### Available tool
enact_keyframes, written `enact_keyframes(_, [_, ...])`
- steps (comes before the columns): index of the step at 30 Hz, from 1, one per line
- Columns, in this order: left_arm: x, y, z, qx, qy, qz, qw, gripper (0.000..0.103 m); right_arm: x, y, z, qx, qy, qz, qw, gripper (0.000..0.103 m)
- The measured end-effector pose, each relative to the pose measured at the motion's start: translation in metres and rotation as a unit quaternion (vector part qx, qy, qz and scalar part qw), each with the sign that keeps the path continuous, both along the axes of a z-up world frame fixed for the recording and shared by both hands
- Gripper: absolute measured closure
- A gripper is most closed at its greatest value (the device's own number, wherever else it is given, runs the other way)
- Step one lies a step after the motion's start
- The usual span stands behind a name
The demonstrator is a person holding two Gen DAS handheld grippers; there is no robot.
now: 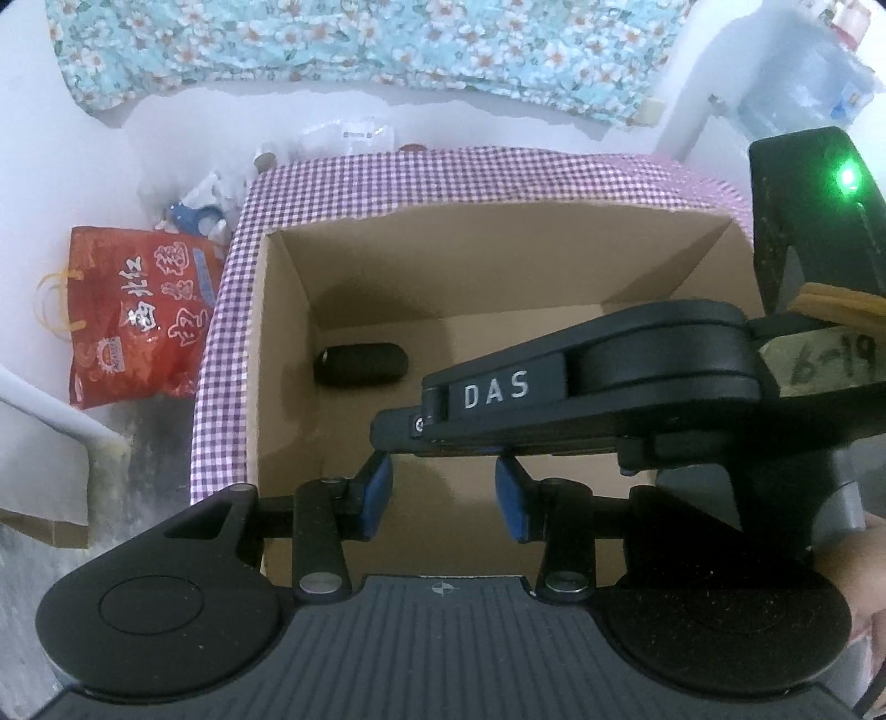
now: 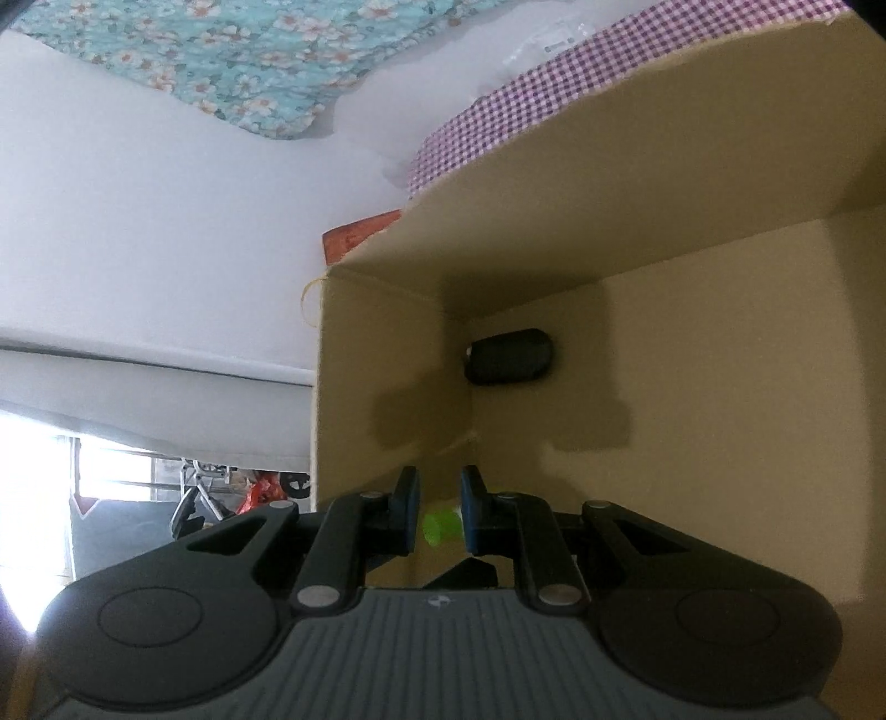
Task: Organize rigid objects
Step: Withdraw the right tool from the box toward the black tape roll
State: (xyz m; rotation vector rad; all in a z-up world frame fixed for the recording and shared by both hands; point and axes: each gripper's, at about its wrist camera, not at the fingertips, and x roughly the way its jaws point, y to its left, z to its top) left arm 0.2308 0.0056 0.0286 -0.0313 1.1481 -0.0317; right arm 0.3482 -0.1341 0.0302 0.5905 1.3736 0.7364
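Both grippers hung over an open cardboard box (image 1: pixel 288 354) whose outer rim was wrapped in purple-and-white checked cloth (image 1: pixel 221 354). The left gripper (image 1: pixel 443 498) pointed steeply down into the box, its blue pads (image 1: pixel 379 493) apart with nothing between them, only bare cardboard floor below. In the left wrist view the right gripper's black body marked "DAS" (image 1: pixel 554 382) crossed from the right, just past the left fingertips, with a green light lit on its housing (image 1: pixel 847 177). The right gripper (image 2: pixel 438 512) was angled into the box too, its pads (image 2: pixel 470 509) nearly together and clamped on a small bright green object (image 2: pixel 440 526); what that object was could not be told, most of it hidden by the fingers. A dark, rounded black object (image 1: pixel 360 365) lay on the box floor in the far left corner, close to the left wall, well apart from both grippers; the right wrist view showed it (image 2: pixel 509 357) near the same corner. Outside the box, to its left, a red plastic bag (image 1: pixel 138 315) with printed characters and yellow handles sat on the white surface. Some small white and blue items (image 1: pixel 199 213) lay just beyond it, too blurred to identify. A teal floral fabric (image 1: pixel 354 44) stretched along the far side. A hand (image 1: pixel 864 587) showed at the right edge.
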Motion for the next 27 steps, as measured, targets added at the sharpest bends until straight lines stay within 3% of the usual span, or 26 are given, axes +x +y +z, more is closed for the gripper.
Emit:
enact_keyframes(12, [-0.053,-0.016,0.041,-0.032,-0.047,-0.02,0.9982,0.062,-0.053,-0.076,0.067,0.04,-0.064,-0.015,0.997,0.085])
enact_keyframes(18, [-0.089,-0.03,0.045,-0.045,-0.056,-0.038,0.9967,0.062,-0.094,-0.118,0.087,0.052,-0.096,-0.022,0.994,0.085])
enact_keyframes(27, [-0.133,-0.053,0.017,-0.061,-0.028,-0.072,0.9952,0.062,-0.149,-0.16,0.063,0.019,-0.098,-0.026,0.995,0.085])
